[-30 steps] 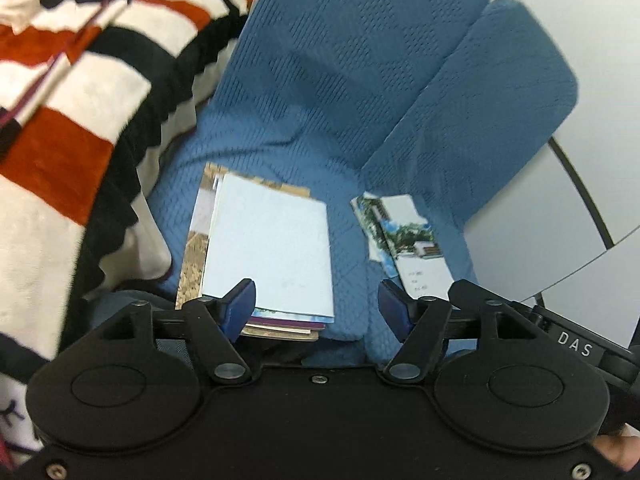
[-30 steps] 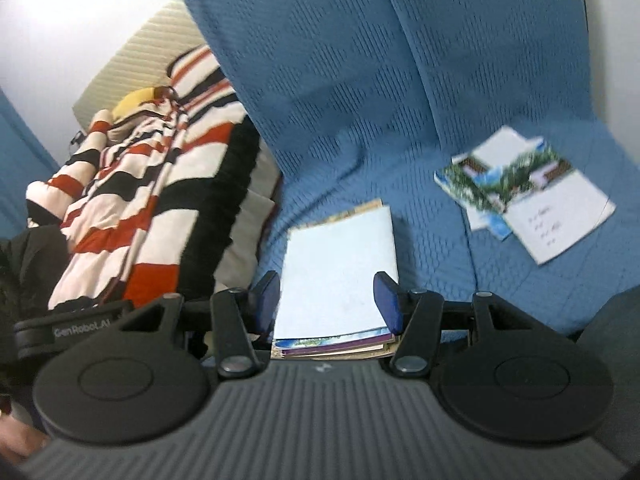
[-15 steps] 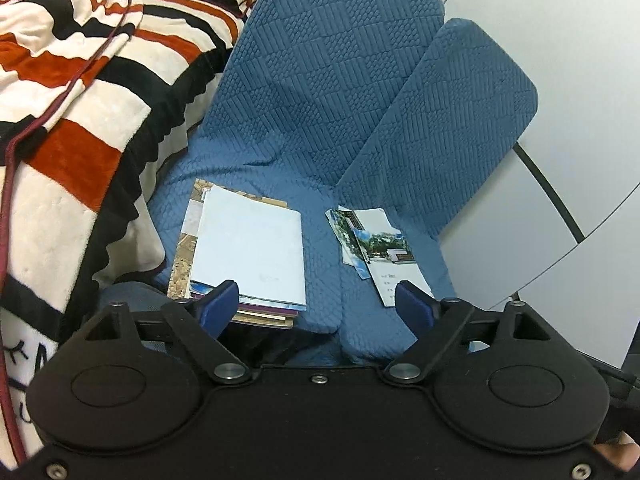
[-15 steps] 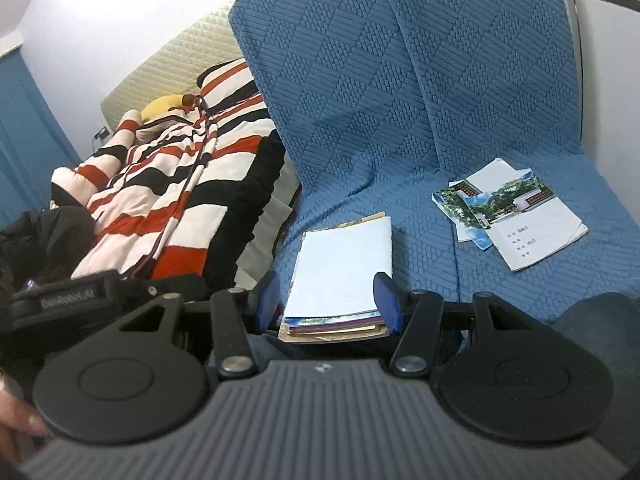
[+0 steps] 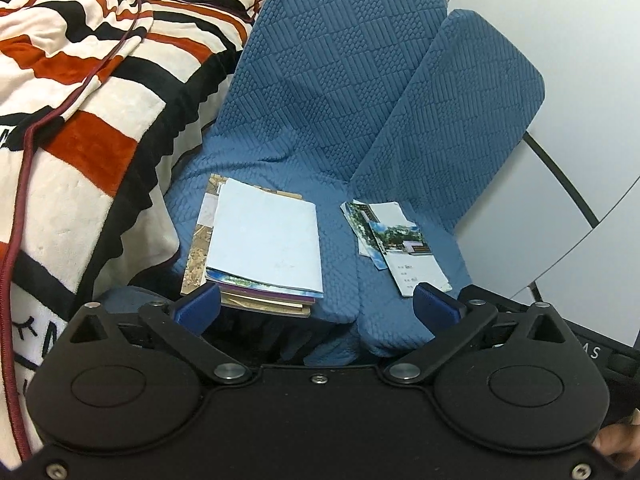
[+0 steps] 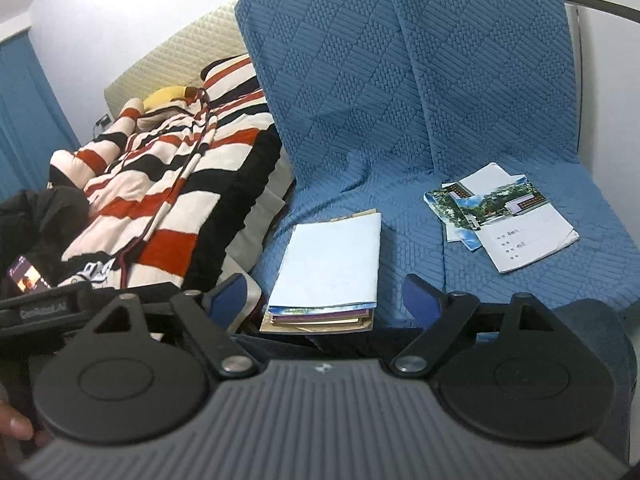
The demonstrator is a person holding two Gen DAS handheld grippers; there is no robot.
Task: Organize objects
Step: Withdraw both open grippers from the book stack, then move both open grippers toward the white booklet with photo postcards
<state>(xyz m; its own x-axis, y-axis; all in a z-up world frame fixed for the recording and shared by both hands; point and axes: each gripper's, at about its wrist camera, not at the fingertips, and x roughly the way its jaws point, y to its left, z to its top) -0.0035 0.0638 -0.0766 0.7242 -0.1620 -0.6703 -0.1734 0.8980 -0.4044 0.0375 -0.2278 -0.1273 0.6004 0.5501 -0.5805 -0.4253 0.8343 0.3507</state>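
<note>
A neat stack of books (image 5: 264, 248) (image 6: 332, 268) with a pale blue cover on top lies on the left blue seat cushion (image 5: 340, 184). A few loose booklets (image 5: 396, 244) (image 6: 504, 216) with photo covers lie spread on the right cushion. My left gripper (image 5: 316, 304) hangs short of the stack, its jaws opening wide with nothing between the pads. My right gripper (image 6: 324, 300) also sits back from the stack's near edge, jaws opening and not touching the books.
A striped red, black and cream blanket (image 5: 80, 112) (image 6: 168, 184) is heaped to the left of the seats, with a dark red cord (image 5: 24, 184) running over it. A lit phone (image 6: 28, 278) lies at the left. White wall panels (image 5: 560, 40) rise behind the right cushion.
Both grippers have drawn back from the book stack, which now looks smaller and farther. Both pairs of jaws have spread wider. The stack and booklets lie where they were.
</note>
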